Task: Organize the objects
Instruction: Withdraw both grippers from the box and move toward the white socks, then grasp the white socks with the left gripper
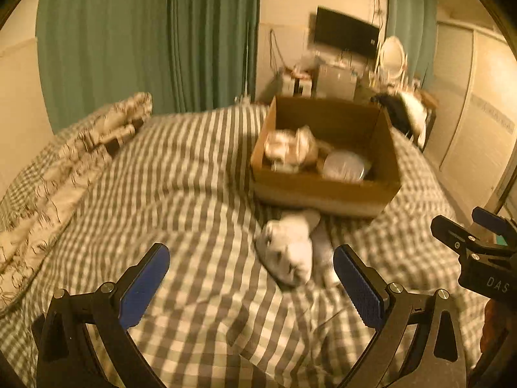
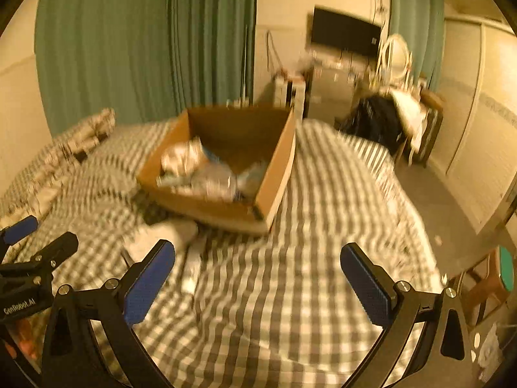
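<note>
A brown cardboard box (image 1: 323,190) sits on the checked bedspread (image 1: 194,194) and holds several pale wrapped items and a round lid (image 1: 344,165). A whitish crumpled bundle (image 1: 287,249) lies on the bed just in front of the box, with a pale flat object (image 1: 323,252) beside it. My left gripper (image 1: 252,278) is open and empty, a little short of the bundle. My right gripper (image 2: 258,274) is open and empty over bare bedspread, to the right of the bundle (image 2: 168,236) and in front of the box (image 2: 226,213). Both views are blurred.
Patterned pillows (image 1: 74,148) lie at the bed's left. Green curtains (image 1: 145,38) hang behind. A TV (image 1: 345,32), a cluttered desk and an oval mirror (image 1: 392,53) stand at the back right. The bed's right edge drops to the floor (image 2: 446,207).
</note>
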Action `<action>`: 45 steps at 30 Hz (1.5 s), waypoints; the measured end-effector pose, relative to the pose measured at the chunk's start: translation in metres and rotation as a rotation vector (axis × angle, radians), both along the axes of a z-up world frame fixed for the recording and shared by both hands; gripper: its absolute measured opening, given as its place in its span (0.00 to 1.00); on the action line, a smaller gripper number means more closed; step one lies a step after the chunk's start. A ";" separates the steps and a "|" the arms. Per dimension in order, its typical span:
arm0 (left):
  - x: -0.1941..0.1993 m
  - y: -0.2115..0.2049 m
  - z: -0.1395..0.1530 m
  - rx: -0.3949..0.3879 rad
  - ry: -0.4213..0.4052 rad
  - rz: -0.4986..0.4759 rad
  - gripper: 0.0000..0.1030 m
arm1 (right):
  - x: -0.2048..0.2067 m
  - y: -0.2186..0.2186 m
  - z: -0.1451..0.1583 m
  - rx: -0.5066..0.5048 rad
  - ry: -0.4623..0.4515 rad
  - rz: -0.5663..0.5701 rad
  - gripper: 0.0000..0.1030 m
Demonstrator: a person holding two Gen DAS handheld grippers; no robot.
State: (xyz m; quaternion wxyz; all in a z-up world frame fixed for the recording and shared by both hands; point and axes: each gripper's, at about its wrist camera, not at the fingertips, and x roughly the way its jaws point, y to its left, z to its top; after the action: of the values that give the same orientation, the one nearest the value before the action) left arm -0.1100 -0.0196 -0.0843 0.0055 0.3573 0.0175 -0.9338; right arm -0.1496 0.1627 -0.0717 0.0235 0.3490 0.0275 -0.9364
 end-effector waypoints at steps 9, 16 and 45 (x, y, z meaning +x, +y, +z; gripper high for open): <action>-0.024 0.028 -0.024 -0.093 -0.089 -0.032 1.00 | -0.015 -0.005 -0.028 0.010 -0.067 0.012 1.00; -0.058 0.048 -0.033 -0.139 -0.121 -0.079 0.99 | -0.019 0.002 -0.032 -0.004 -0.082 -0.009 1.00; -0.029 -0.005 -0.009 -0.012 -0.059 -0.020 0.45 | -0.033 -0.038 -0.047 0.030 -0.151 0.073 1.00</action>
State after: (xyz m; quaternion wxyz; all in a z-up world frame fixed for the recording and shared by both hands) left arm -0.1393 -0.0244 -0.0934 -0.0013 0.3848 0.0080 -0.9229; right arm -0.1822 0.1244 -0.1187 0.0543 0.4176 0.0526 -0.9055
